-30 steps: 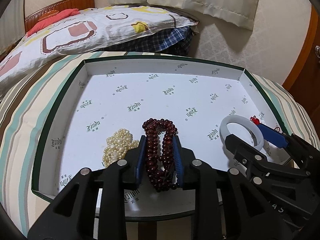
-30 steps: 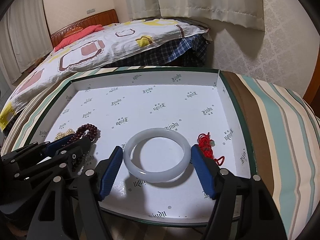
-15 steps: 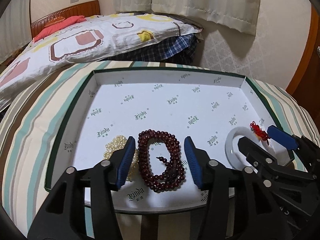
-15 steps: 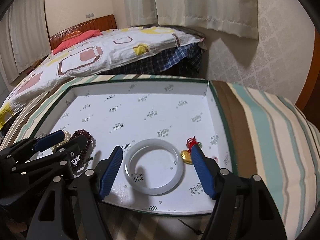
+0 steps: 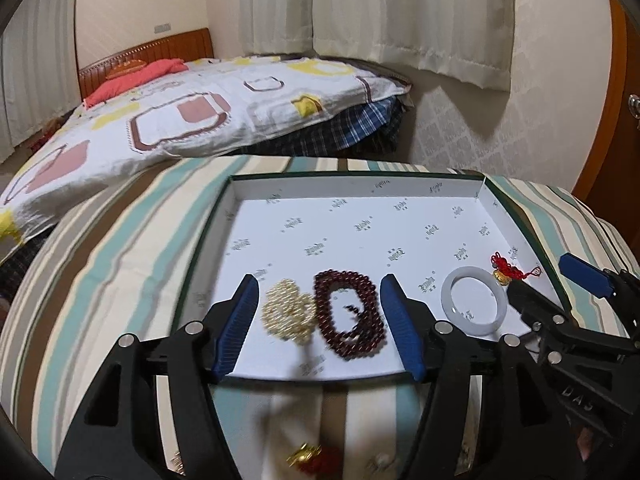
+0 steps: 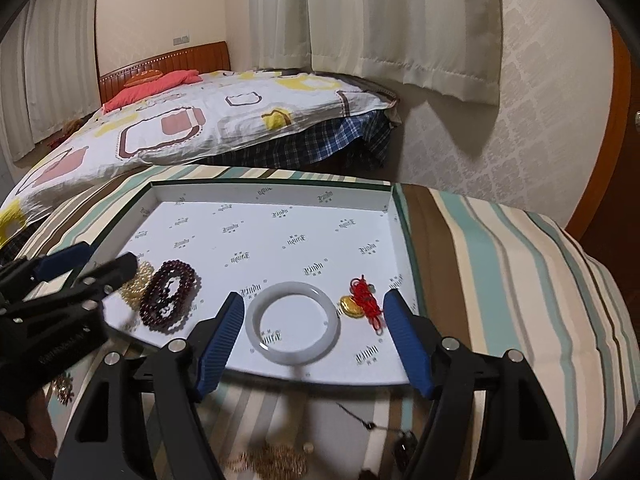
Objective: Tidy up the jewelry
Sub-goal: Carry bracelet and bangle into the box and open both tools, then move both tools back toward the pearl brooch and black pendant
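Observation:
A shallow tray [image 5: 360, 216] with white printed lining and a green rim lies on a striped cushion. Along its near edge lie a pearl bundle [image 5: 286, 316], a dark red bead bracelet [image 5: 326, 312], a white bangle [image 5: 447, 300] and a red-knot gold charm [image 5: 505, 273]. My left gripper [image 5: 318, 282] hovers over the tray's front edge. Its jaws are opening, clear of the pearls and beads lying beyond them. My right gripper [image 6: 315, 300] stands open, wide of the bangle [image 6: 332, 322] and the charm [image 6: 360, 302]. Neither gripper holds anything.
More jewelry lies blurred on the cushion in front of the tray: a gold and red charm [image 5: 308, 454], a gold chain [image 6: 272, 460] and a dark pendant [image 6: 404, 446]. A bed with a patterned quilt [image 5: 180, 120] stands behind, with curtains and a wall to the right.
The left gripper let go of the dark red beads, opened and drew back and up. The right gripper also pulled back and up from the bangle, so the tray looks smaller in both views.

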Demonstrator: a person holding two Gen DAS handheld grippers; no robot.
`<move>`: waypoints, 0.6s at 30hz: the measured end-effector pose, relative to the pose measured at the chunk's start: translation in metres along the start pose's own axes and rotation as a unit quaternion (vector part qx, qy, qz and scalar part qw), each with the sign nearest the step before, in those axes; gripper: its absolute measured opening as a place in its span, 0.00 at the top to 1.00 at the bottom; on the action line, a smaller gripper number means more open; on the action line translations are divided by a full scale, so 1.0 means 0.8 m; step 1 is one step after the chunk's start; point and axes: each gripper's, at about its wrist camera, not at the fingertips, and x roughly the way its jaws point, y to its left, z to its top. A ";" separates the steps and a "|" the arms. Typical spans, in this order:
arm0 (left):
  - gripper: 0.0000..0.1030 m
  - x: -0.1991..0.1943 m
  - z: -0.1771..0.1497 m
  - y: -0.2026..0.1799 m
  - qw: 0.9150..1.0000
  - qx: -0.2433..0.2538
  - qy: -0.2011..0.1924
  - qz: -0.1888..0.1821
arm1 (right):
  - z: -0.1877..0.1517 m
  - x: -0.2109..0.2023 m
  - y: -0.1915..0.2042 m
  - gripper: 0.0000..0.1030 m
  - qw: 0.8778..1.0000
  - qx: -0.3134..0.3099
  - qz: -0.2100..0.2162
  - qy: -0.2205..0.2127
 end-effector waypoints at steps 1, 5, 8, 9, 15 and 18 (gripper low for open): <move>0.39 -0.005 -0.002 0.002 1.000 0.000 -0.001 0.002 | -0.002 -0.005 0.000 0.32 1.000 0.000 -0.001 -0.002; 0.34 -0.031 -0.014 0.017 1.000 -0.011 -0.006 0.009 | -0.012 -0.024 -0.001 0.32 1.000 0.005 -0.005 -0.008; 0.33 -0.047 -0.026 0.030 1.000 -0.017 -0.008 0.015 | -0.024 -0.038 -0.001 0.32 1.000 0.009 -0.005 -0.010; 0.33 -0.054 -0.033 0.035 1.000 -0.018 -0.008 0.019 | -0.029 -0.042 0.000 0.32 1.000 0.011 -0.006 -0.011; 0.32 -0.082 -0.073 0.058 0.999 -0.029 -0.001 0.037 | -0.067 -0.064 0.010 0.32 1.000 0.018 -0.006 -0.009; 0.32 -0.089 -0.095 0.070 0.998 -0.032 0.009 0.047 | -0.089 -0.072 0.015 0.32 1.000 0.018 -0.007 -0.007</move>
